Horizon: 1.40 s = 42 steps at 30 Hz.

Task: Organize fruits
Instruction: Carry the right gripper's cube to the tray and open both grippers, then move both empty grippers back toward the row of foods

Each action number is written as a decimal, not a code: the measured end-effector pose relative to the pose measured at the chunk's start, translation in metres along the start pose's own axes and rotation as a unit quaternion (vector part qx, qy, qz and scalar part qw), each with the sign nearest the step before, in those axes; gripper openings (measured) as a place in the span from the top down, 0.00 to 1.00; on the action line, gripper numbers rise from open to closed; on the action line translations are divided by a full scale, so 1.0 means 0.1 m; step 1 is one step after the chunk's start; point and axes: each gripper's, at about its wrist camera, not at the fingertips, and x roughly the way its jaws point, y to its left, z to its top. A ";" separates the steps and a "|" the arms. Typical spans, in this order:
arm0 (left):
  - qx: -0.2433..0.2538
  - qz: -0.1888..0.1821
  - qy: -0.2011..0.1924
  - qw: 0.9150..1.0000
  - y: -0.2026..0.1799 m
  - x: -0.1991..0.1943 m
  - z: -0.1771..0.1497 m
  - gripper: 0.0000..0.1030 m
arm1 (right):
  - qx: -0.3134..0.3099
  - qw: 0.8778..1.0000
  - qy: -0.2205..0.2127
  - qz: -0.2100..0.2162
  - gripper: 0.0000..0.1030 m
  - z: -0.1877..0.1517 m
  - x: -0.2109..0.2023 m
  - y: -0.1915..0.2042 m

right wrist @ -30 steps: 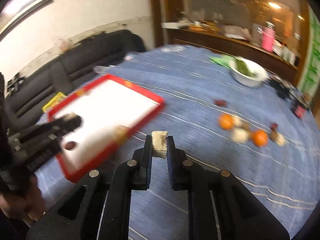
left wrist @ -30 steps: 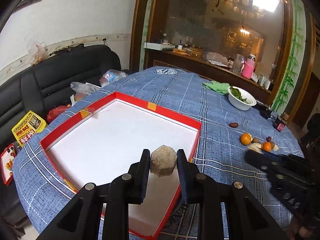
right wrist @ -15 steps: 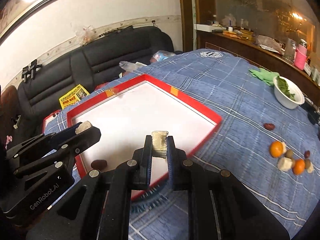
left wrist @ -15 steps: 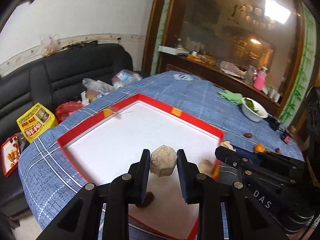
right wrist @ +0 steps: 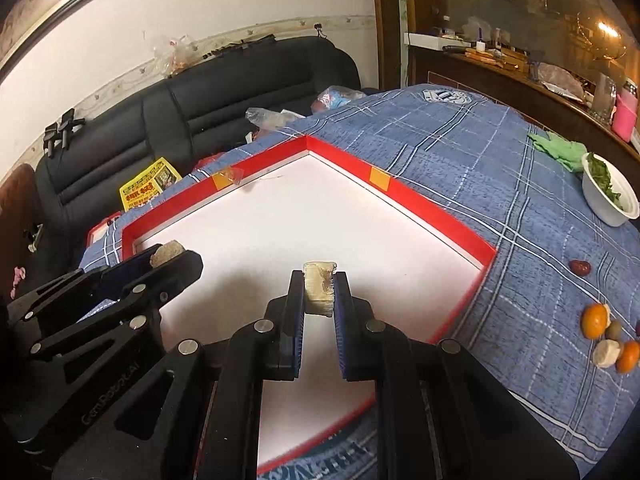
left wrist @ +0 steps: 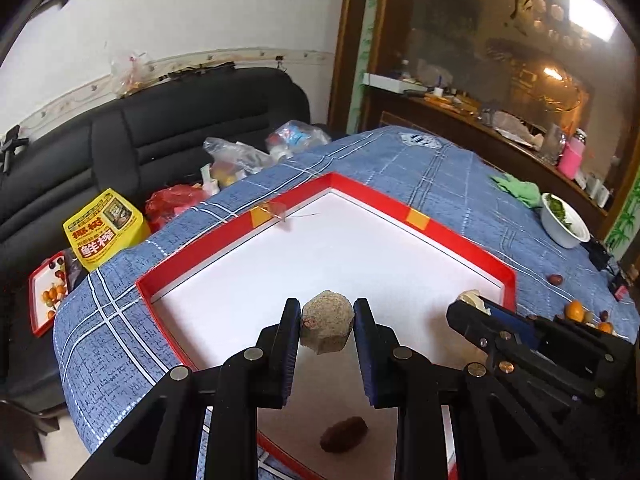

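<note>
My left gripper (left wrist: 326, 325) is shut on a rough tan round fruit (left wrist: 327, 326) and holds it over the near part of the red-rimmed white tray (left wrist: 416, 221). A dark red date (left wrist: 343, 434) lies in the tray below it. My right gripper (right wrist: 319, 294) is shut on a pale flat fruit piece (right wrist: 319, 293) over the same tray (right wrist: 424, 204). Each gripper shows in the other's view, the right one (left wrist: 472, 309) and the left one (right wrist: 168, 254). Loose oranges (right wrist: 595, 321), a pale piece (right wrist: 607, 353) and a date (right wrist: 580, 267) lie on the blue cloth to the right.
A white bowl of greens (right wrist: 608, 196) and a green cloth (right wrist: 558, 148) sit at the far right of the table. A black sofa (left wrist: 160, 120) with bags and a yellow packet (left wrist: 104, 228) stands beyond the table's left edge. A sideboard (left wrist: 480, 120) runs behind.
Both grippers have moved left over the tray with their fruits held. The right gripper has swung in from the loose fruit pile. The date in the tray now shows below the left gripper.
</note>
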 end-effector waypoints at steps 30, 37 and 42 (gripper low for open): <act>-0.021 0.043 0.053 0.997 0.04 0.22 0.04 0.74 | 0.017 0.999 0.048 -0.008 0.66 -0.04 0.21 -0.06; -0.038 0.057 0.047 0.997 0.03 0.00 0.05 0.53 | 0.018 0.999 0.026 -0.010 0.44 -0.04 -0.03 -0.05; -0.035 0.053 0.016 0.998 -0.09 -0.30 0.09 0.42 | 0.020 1.000 -0.006 -0.014 0.42 -0.04 -0.34 -0.08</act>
